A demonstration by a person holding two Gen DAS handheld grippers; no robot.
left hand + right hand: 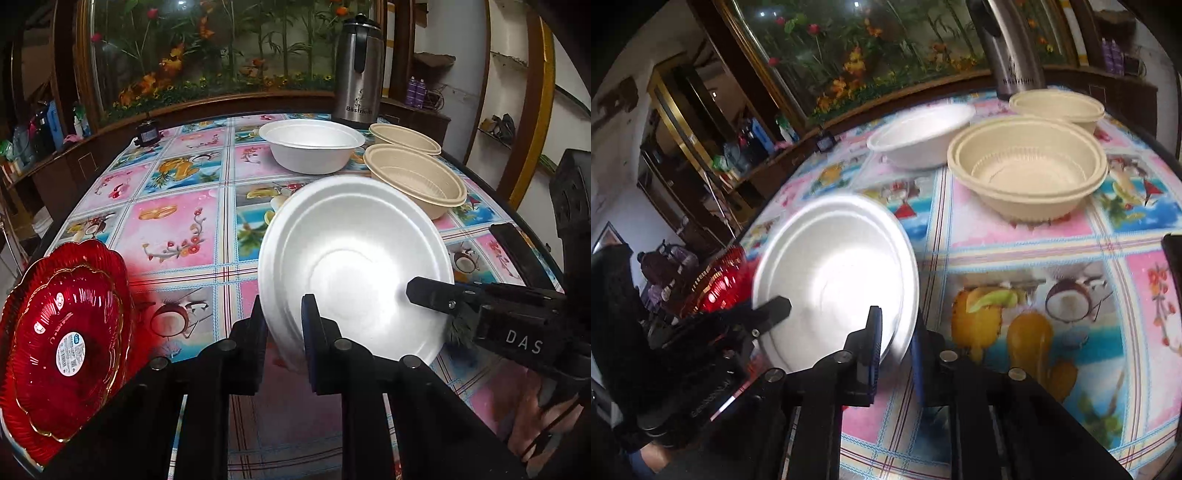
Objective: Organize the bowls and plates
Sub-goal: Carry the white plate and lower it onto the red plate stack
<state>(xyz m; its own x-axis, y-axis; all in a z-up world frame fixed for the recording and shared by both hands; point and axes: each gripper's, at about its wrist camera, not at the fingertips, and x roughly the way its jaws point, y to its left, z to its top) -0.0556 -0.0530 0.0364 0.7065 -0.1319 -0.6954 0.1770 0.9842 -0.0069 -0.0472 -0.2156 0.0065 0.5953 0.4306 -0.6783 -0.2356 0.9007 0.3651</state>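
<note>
White foam bowl (354, 266) is held tilted above table (177, 221), rim pinched by L gripper (282, 325) & R gripper (895, 332) jaws, both nearly closed.

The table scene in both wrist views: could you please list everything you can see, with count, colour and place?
White foam bowl, held: one, white, tilted up at the near middle, its rim pinched from both sides.
White foam bowl, standing: one, white, far middle of the table.
Beige plastic bowls, near: two nested, beige, far right.
Beige plastic bowls, far: beige, apparently stacked, behind those.
Red scalloped glass plates: two stacked, red with gold rims, near left edge.
Steel thermos jug: one, silver and black, far edge.
Fruit-print tablecloth: one, pink and blue, covering the table.
Left gripper: black, shut on the held bowl.
Right gripper: black, shut on the same rim.
</note>
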